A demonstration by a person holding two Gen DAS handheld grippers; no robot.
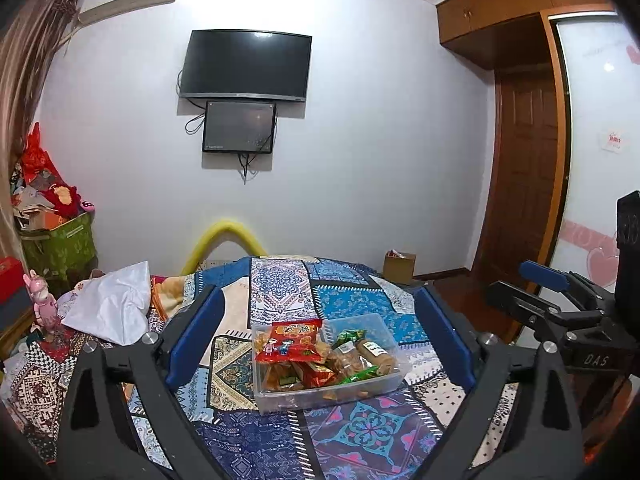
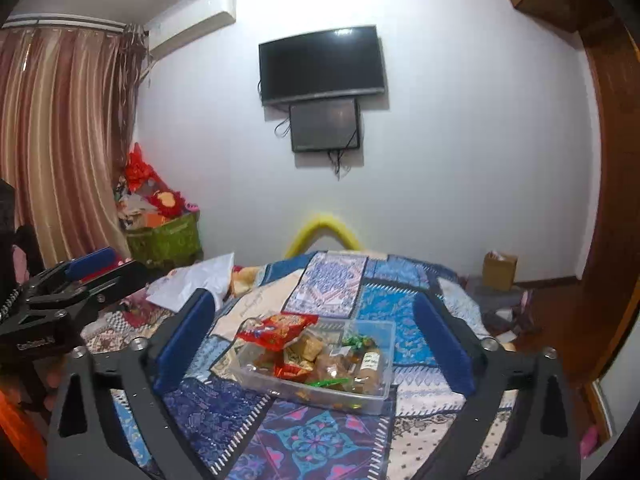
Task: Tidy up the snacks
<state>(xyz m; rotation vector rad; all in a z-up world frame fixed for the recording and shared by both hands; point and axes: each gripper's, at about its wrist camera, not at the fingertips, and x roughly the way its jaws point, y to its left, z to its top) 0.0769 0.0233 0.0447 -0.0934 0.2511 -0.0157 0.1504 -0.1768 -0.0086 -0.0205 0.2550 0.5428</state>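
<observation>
A clear plastic box (image 1: 384, 390) (image 2: 382, 390) sits on the patchwork bedspread and holds several wrapped snacks. A red snack packet (image 1: 290, 340) (image 2: 276, 330) lies on top at its left side, with green-wrapped sweets (image 1: 350, 336) and a brown roll (image 1: 376, 354) to the right. My left gripper (image 1: 320, 336) is open and empty, its blue fingers wide apart on either side of the box and above it. My right gripper (image 2: 316, 340) is open and empty, held the same way; it also shows at the right of the left wrist view (image 1: 544, 280).
The patchwork bedspread (image 1: 280, 292) covers the bed. A white plastic bag (image 1: 114, 304) lies at its left. A green bin (image 1: 60, 248) of clutter stands by the curtain. A cardboard box (image 1: 400, 266) sits on the floor near the wooden door (image 1: 520, 184).
</observation>
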